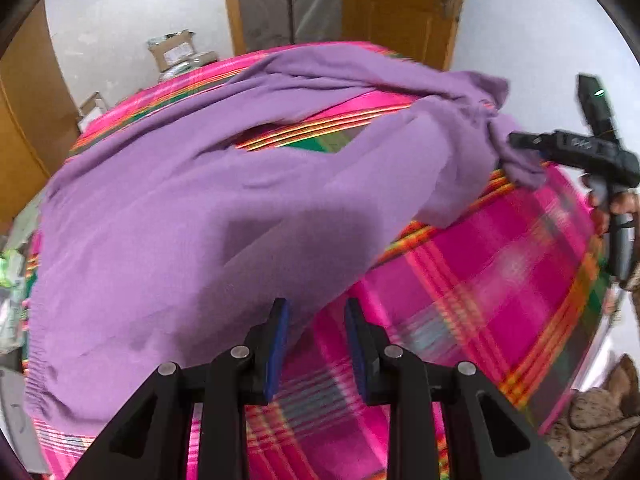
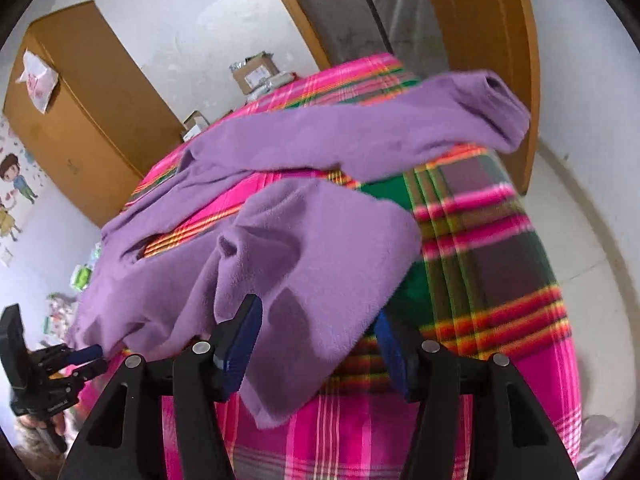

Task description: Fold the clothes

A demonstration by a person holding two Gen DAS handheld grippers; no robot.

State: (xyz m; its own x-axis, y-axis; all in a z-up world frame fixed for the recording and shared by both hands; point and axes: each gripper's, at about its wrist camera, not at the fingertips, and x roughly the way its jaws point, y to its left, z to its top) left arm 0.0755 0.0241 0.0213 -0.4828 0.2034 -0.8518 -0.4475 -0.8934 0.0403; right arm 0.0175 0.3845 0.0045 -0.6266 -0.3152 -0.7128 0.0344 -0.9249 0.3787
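One purple sweater (image 1: 168, 208), one plaid blanket (image 1: 500, 264), left gripper (image 1: 316, 320) released, right gripper (image 2: 316, 320) seemingly released around cloth.

One purple sweater (image 1: 168, 208) lies on one plaid blanket (image 1: 500, 264) of pink, green and orange. The sweater has two sleeves (image 2: 400, 128). Two grippers are there: the left gripper (image 1: 316, 312) and the right gripper (image 2: 320, 320), each with two blue pads (image 1: 280, 336). Behind the bed stand one brown wardrobe (image 2: 88, 100), one wooden door (image 1: 400, 4) and several cardboard boxes (image 2: 256, 72); their exact number I cannot tell.
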